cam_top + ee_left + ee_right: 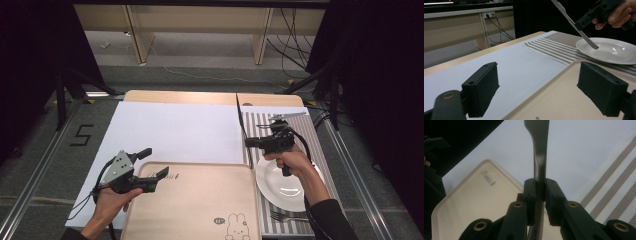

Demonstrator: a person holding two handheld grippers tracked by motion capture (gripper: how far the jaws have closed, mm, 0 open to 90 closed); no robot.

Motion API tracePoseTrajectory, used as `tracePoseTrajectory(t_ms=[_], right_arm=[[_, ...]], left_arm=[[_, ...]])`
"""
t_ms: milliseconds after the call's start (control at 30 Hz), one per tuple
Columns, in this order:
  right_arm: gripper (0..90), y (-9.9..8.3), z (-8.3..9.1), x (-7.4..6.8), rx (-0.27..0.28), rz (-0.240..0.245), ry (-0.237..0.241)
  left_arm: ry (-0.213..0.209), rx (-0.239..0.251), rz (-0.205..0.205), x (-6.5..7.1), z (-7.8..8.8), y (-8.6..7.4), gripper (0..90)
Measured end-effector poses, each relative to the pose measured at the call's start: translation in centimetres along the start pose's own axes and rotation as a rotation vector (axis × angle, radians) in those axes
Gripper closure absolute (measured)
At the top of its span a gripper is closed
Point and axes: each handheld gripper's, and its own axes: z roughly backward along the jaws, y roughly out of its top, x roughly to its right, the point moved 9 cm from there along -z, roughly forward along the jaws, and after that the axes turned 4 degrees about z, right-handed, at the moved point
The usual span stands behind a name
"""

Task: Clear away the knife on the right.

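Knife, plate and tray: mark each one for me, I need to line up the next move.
knife (pixel 539 160), right gripper view, on the flat metal above the jaws that clamp it.
plate (pixel 621 56), left gripper view, on the white inner slope.
tray (pixel 200 200), high view, on the bare beige floor.

We see a dim room in the high view: black curtains swallow both sides, while the white paper sheet (pixel 170 131) on the table takes the most light. The round white ceramic plate (pixel 283 185) carries small glints of overhead glare. In the left gripper view the near black jaws sit soft and underlit, the backdrop dark. In the right gripper view the grey metal utensil handle (pixel 539 157) blurs toward the top, and the corners fall into shadow.
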Motion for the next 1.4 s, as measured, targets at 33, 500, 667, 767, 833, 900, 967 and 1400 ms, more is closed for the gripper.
tracePoseTrajectory(t_ms=[33,500,667,767,833,900,967,1400], right_arm=[[80.4,-0.2,0.0,-0.4,-0.007,0.006,0.001],[80.4,-2.8,-0.4,-5.0,-0.058,0.055,0.029],[80.4,-4.0,-0.5,-6.4,-0.073,0.058,0.043],[80.4,-4.8,-0.5,-7.3,-0.078,0.056,0.069],[80.4,-5.2,-0.5,-7.7,-0.087,0.058,0.070],[80.3,-5.7,-0.5,-8.2,-0.100,0.050,0.085],[80.4,-6.2,-0.5,-8.6,-0.110,0.045,0.078],[80.3,-10.1,-0.4,-11.0,-0.186,0.066,0.058]], left_arm=[[0.000,0.000,0.000,0.0,0.0,0.0,16.2],[-0.012,0.017,0.020,0.1,0.2,0.2,16.2],[-0.013,0.009,0.036,0.2,0.3,0.2,16.2],[-0.017,0.009,0.043,0.3,0.4,0.2,16.2],[-0.021,0.006,0.043,0.5,0.5,0.1,16.2],[-0.022,0.013,0.049,0.6,0.6,0.2,16.2],[-0.025,0.019,0.053,0.7,0.7,0.3,16.2],[-0.037,0.030,0.028,1.7,1.1,0.3,16.2]])
